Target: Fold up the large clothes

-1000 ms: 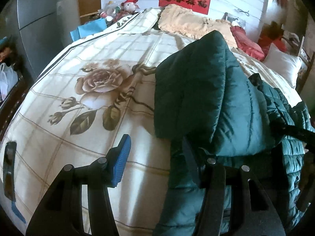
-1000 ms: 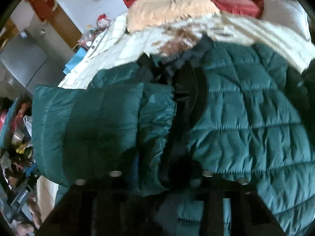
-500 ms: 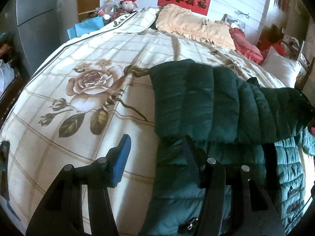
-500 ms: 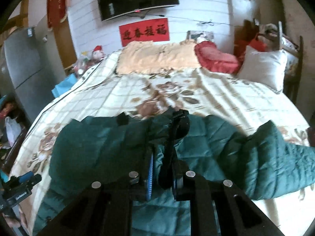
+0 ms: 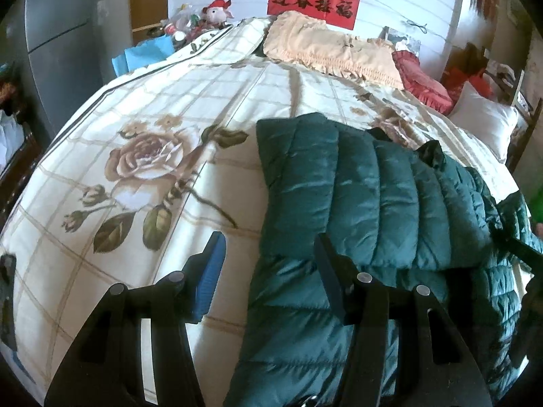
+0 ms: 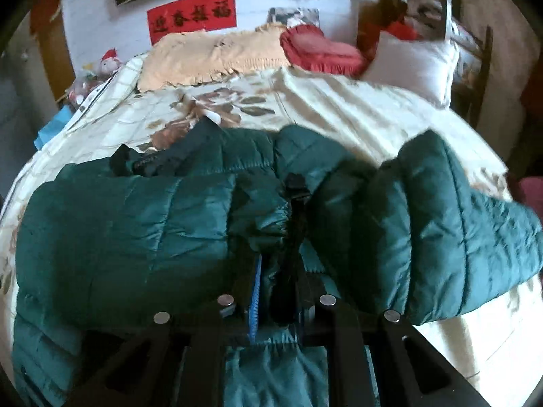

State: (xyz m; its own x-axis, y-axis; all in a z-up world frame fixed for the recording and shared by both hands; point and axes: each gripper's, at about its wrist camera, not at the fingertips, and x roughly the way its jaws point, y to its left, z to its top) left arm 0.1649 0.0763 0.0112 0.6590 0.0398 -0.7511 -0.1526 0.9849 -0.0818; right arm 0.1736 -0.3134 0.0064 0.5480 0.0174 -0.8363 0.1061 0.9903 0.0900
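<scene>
— Sunlit bedroom, this: a big bed (image 5: 142,125) under a cream checked bedspread printed with roses, and a red banner (image 5: 314,2) with black characters on the white wall behind it.

— Starting from the left, what's there?

— A grey cabinet (image 5: 57,34) stands at the far left, then a blue bag (image 5: 146,56) by the bed's corner; what's inside I can't tell. Beside it sits a heap of small things topped by a plush toy in a red hat (image 5: 217,12).

— And the left gripper (image 5: 268,264)?

— Its jaws stand spread apart, gripping nothing. One blue-padded finger hangs over bare bedspread, the other over the edge of the jacket.

— Where's the jacket?

— The dark green puffer jacket (image 5: 356,196) lies across the near half of the bed, one sleeve folded over its front, the other sleeve (image 6: 458,237) flopped out to the right on the bedspread.

— The right gripper (image 6: 275,291)?

— Nearly closed, its jaws just easing wider, with a bunch of green fabric by the dark zipper strip still pinched between them.

— Further right?

— A peach fringed pillow (image 6: 217,57), a red cushion (image 6: 319,51), then a white pillow (image 6: 410,64) against the headboard end.
</scene>
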